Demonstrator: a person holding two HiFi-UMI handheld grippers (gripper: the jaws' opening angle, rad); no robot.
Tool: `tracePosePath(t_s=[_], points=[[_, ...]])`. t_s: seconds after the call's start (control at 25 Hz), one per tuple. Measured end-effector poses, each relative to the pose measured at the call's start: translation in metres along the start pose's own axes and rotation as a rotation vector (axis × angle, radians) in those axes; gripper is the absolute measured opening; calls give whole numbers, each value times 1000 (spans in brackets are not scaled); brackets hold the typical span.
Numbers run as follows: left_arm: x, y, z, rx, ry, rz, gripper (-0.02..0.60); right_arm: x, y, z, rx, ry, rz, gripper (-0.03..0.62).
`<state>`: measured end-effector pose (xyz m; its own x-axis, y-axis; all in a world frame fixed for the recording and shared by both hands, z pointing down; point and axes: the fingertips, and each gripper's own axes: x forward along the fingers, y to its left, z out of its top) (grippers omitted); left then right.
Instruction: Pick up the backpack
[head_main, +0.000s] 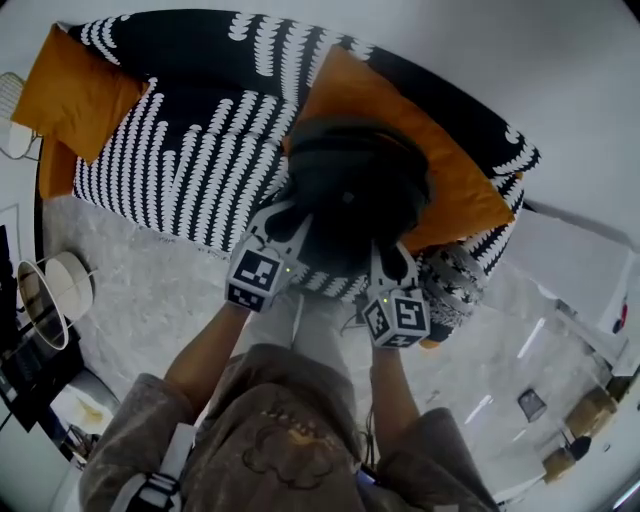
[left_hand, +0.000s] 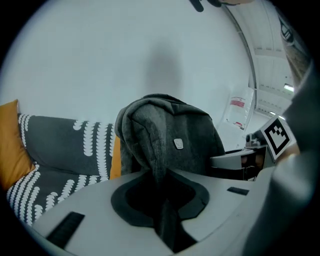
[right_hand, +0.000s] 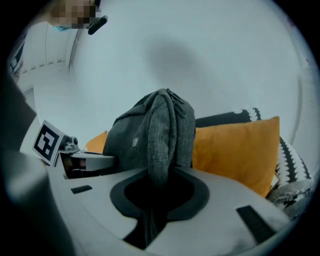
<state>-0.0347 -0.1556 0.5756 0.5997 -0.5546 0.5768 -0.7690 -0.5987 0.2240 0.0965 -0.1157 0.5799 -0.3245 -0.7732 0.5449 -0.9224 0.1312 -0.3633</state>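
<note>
A dark grey backpack hangs in front of a black sofa with white patterning. In the head view my left gripper reaches its left side and my right gripper its right side. The left gripper view shows the backpack upright, with one grey strap running down between the jaws of my left gripper, which is shut on it. In the right gripper view the backpack hangs the same way, with a strap pinched in my right gripper.
A large orange cushion lies on the sofa behind the backpack, and another at the sofa's left end. A grey patterned cushion sits to the right. A round lamp shade stands on the pale floor at the left.
</note>
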Motion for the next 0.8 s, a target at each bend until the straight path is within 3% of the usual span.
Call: tracePosePath(t_s=[0.4, 0.56, 0.8], points=[[-99, -46, 130, 53, -136, 70, 54, -97, 57, 124, -62, -126, 34, 57], [-132, -68, 149, 63, -166, 96, 54, -132, 71, 142, -79, -145, 60, 57], [-166, -97, 147, 52, -189, 149, 54, -166, 80, 141, -114, -141, 128, 57]])
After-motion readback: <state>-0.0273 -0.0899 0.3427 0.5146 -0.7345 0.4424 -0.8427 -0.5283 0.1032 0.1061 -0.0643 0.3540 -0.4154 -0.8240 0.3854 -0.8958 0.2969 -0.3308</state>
